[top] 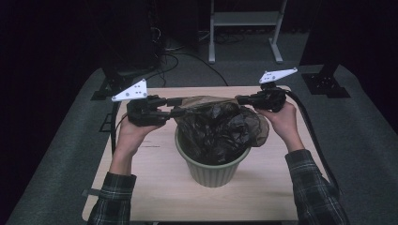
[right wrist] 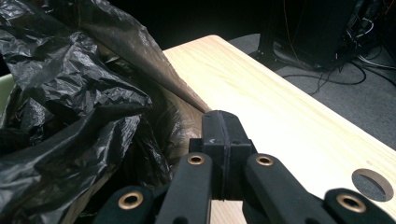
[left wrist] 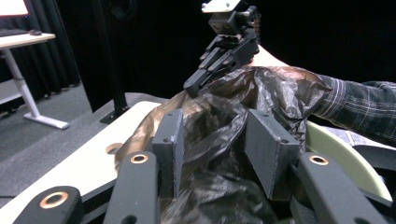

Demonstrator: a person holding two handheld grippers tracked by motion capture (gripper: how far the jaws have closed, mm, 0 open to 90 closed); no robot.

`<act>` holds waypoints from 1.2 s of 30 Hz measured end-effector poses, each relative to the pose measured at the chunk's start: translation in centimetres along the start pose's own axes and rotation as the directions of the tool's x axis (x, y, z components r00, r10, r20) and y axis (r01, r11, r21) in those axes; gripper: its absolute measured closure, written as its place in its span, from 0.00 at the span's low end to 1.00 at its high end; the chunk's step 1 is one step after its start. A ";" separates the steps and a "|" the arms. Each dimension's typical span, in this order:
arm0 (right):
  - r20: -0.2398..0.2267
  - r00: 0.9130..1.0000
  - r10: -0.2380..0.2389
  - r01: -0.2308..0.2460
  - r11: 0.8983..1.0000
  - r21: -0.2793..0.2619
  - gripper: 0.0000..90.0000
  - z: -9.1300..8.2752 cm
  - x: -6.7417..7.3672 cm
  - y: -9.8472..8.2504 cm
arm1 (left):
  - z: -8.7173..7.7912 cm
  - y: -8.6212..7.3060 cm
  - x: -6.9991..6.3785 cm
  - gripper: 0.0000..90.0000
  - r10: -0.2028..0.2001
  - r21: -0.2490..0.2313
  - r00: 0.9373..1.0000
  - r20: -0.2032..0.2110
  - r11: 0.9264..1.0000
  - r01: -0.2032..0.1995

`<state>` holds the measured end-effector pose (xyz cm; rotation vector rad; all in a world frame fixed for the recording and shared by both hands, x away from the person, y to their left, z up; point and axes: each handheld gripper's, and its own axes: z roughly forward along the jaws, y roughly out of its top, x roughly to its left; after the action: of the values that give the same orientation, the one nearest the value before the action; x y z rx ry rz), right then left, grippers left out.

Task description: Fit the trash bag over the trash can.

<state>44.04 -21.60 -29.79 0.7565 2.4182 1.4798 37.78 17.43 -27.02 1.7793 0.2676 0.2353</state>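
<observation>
Closest to me in the left gripper view are the left gripper's (left wrist: 212, 154) two black jaws, standing apart with crumpled black film of the bin bag (left wrist: 261, 93) lying loosely between them; the pads do not press on it, so I read these jaws as spread. In the high view I see my left gripper (top: 176, 107) at the bag's left edge, held level above the table (top: 155, 187), with its grey three-cornered plate on top.

My right gripper (right wrist: 221, 140) has its jaws pressed together, and a thin brownish stretch of the bag's rim runs straight into the seam between them, so I take it as pinching the bag. From above, the right gripper (top: 240, 99) sits at the bag's far right edge, holding that rim up and taut.

The bin bag (top: 218, 126) hangs into and over a pale green ribbed bin (top: 211, 172) that stands upright near the middle of the table. The bag's mouth is pulled wide between the two grippers, its upper edge stretched translucent and brown, the rest bunched dark and wrinkled inside the bin. On the right side the film drapes outside the bin's rim.

Both forearms wear plaid sleeves (top: 312, 187).
</observation>
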 end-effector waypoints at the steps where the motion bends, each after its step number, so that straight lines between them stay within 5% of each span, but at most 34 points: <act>1: -0.001 1.000 0.000 0.000 1.000 -0.001 1.00 0.0 0.0 0.0 | 0.4 0.1 0.0 0.62 0.003 0.003 1.000 0.005 1.000 -0.003; 6: -0.004 1.000 0.005 -0.005 1.000 0.000 1.00 0.0 -0.1 -0.1 | 2.3 0.0 -0.3 0.61 0.015 0.043 1.000 0.019 0.999 -0.016; 10: -0.006 1.000 0.005 -0.005 1.000 0.000 1.00 -0.1 -0.1 -0.2 | 3.1 -0.7 -0.1 0.89 0.030 0.118 0.999 0.021 0.993 -0.033; 12: -0.006 1.000 0.005 -0.005 1.000 0.000 1.00 -0.2 -0.1 -0.3 | 2.9 -1.0 0.1 1.00 0.015 0.118 0.999 0.041 0.993 -0.020; 23: 0.012 0.999 0.031 -0.031 0.999 0.009 1.00 -1.2 -0.7 -1.3 | -1.6 -2.7 1.1 1.00 -0.031 0.098 0.999 0.016 0.995 0.029; 36: 0.020 0.998 0.063 -0.063 0.997 0.034 1.00 1.8 -1.1 -1.4 | -3.7 -6.0 3.6 1.00 -0.083 0.110 0.993 -0.083 0.990 0.092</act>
<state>45.31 -21.32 -32.01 0.8579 2.4328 1.4505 39.77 23.23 -32.00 1.8682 0.4218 0.2314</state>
